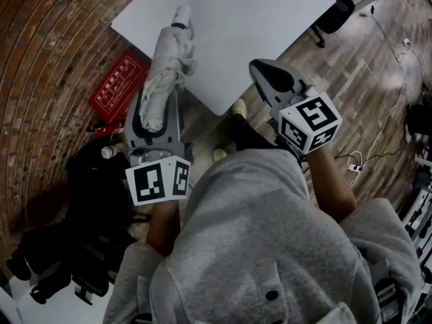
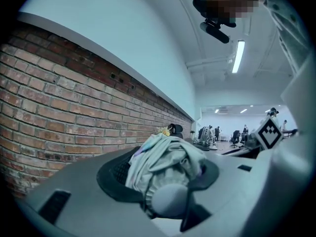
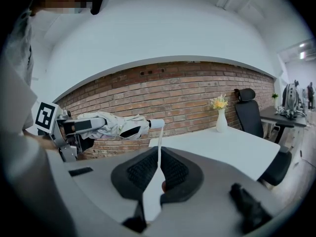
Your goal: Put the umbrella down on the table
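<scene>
Pale grey fabric of the folded umbrella (image 1: 165, 73) is bunching between the jaws of the left gripper (image 1: 158, 110), which are closing on its bundled canopy and carrying it roughly level. In the left gripper view the crumpled cloth of the umbrella (image 2: 165, 167) is filling the space between the two dark pads, pressing against both. The umbrella is not lying on the white desk (image 1: 256, 19); it is hanging in the air with its white capped end reaching over the desk's near edge in the head view. From the right gripper view the umbrella (image 3: 113, 125) is stretching out sideways from the left gripper (image 3: 74, 127), and its white end is hovering just above the near corner of the desk (image 3: 227, 142). The right gripper (image 1: 266, 73) is holding nothing, its jaws resting together with only a thin slit of light showing between them (the right gripper view shows no object in that slit). At the desk's far end a white vase of yellow flowers (image 3: 220, 115) is standing before the brick wall (image 3: 173, 93), with a black office chair (image 3: 247, 112) just beside the desk. On the floor by the wall a red sign (image 1: 120, 83) is lying flat.
</scene>
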Motion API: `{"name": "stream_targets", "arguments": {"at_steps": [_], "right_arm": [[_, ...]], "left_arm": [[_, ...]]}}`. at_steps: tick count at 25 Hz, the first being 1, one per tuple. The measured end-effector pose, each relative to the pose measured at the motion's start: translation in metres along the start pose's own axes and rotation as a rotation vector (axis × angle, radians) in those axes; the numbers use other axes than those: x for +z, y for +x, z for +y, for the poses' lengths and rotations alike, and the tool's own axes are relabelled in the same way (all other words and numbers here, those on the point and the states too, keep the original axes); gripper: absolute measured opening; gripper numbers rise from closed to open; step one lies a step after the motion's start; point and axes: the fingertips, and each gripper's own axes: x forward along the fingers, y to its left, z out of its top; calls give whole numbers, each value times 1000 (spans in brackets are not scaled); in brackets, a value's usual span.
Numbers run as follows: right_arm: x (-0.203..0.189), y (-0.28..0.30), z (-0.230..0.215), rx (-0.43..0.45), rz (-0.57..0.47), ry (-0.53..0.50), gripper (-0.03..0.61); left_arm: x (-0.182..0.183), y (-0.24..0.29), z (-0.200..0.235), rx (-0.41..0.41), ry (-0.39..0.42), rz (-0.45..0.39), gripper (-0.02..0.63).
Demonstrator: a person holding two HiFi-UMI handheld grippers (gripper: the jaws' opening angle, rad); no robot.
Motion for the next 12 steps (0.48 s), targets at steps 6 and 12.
{"name": "stream_targets", "arguments": {"at_steps": [6, 12], "right_arm": [[8, 16, -28, 15, 11, 4, 31], [12, 26, -49, 36, 10, 11, 32]], "left_arm": [[-1, 33, -4, 10, -2, 15, 227], [-7, 54, -9, 35, -4, 43, 229]]}}
